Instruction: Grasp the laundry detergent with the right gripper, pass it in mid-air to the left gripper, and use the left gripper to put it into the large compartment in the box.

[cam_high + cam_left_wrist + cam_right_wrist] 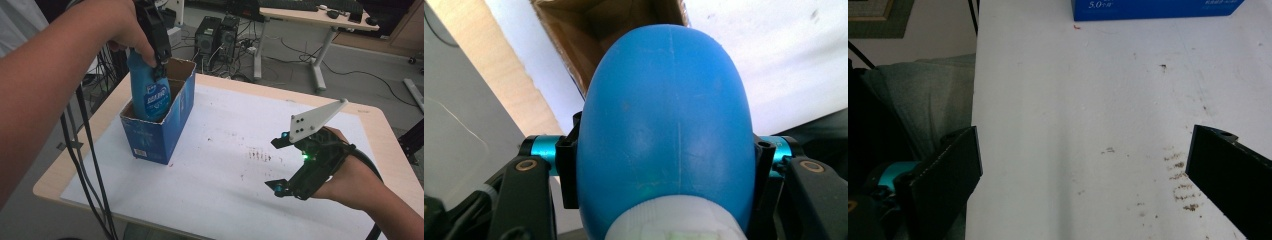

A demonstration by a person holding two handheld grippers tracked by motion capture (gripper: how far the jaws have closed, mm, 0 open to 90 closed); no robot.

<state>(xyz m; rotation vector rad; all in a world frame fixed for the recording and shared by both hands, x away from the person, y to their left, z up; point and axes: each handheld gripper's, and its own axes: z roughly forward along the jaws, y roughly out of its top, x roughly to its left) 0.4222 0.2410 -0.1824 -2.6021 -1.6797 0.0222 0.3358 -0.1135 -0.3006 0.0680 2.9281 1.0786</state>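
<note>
Left tongs clamped on blue bottle, bottle half inside blue carton at worktop far left. My right tongs apart, idle near right. I judge lowering and release left.

**Left clamped and raised, right spread and low**

The left hand-held gripper points straight down from a raised left hand, its jaws pressed against both sides of a blue bottle. The right hand-held gripper lies low and level over the bench, apparently just above it, jaws spread wide apart, the right hand gripping it from behind.
</note>
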